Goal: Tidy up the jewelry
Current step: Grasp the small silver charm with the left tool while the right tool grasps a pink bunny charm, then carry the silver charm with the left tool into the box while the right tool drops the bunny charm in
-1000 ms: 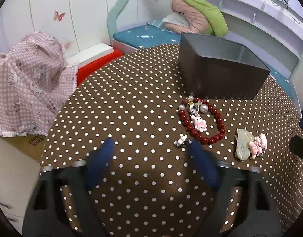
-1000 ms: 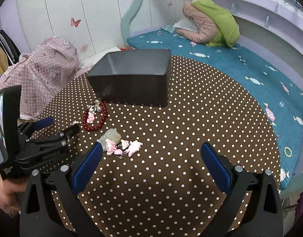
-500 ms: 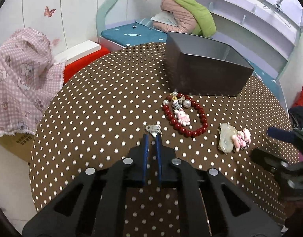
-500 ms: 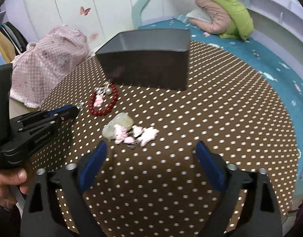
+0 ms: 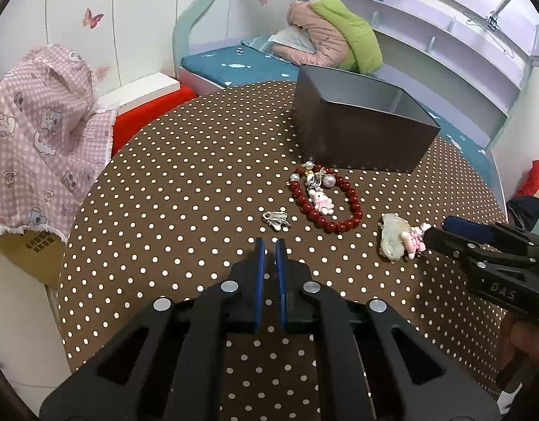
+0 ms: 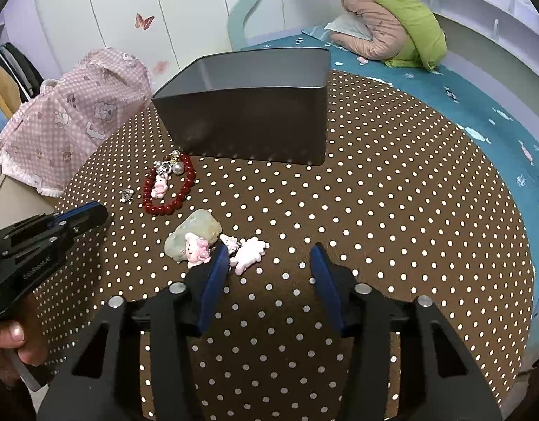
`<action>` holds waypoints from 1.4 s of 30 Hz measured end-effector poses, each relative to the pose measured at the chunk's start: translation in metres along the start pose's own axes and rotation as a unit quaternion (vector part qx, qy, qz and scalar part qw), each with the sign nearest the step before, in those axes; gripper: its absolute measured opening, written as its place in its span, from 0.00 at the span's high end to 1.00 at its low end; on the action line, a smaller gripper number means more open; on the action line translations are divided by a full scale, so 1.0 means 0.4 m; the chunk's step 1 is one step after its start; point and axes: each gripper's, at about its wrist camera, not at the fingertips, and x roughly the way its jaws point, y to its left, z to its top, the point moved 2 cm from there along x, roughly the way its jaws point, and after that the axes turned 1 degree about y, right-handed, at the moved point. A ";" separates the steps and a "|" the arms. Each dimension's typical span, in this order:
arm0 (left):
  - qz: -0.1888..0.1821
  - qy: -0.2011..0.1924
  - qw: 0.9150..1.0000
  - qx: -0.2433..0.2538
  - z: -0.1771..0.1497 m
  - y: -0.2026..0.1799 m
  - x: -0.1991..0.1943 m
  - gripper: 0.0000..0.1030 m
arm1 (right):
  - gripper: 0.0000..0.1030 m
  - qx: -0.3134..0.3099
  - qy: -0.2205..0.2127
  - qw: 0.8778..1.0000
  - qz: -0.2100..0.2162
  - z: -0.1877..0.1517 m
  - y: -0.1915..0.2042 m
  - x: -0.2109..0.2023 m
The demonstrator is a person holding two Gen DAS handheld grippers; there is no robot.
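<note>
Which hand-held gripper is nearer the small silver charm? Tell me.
Left. The left hand-held gripper, nearly closed, sits just short of the small silver charm. The right hand-held gripper is open by the pink charms, farther off.

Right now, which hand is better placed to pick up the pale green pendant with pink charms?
Right. The right tool is open, its tips beside the pendant. The left tool is shut and points at the small silver charm, farther from the pendant.
</note>
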 end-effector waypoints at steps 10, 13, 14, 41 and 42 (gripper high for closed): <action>-0.008 -0.007 1.000 -0.010 0.033 0.004 0.024 0.68 | 0.60 -0.001 -0.001 1.000 0.001 0.013 0.001 0.009; -0.015 -0.001 1.000 -0.014 0.045 0.006 0.040 0.67 | 0.60 -0.007 -0.001 1.000 -0.001 0.012 0.004 0.011; -0.017 0.000 1.000 -0.015 0.047 0.008 0.041 0.67 | 0.60 -0.010 -0.001 1.000 -0.002 0.013 0.006 0.012; -0.034 -0.003 0.999 0.002 0.011 0.014 0.024 0.86 | 0.87 -0.068 0.001 0.997 -0.032 -0.010 0.018 0.011; -0.034 -0.004 0.999 0.001 0.010 0.017 0.018 0.86 | 0.87 -0.066 0.000 0.997 -0.030 -0.013 0.011 0.009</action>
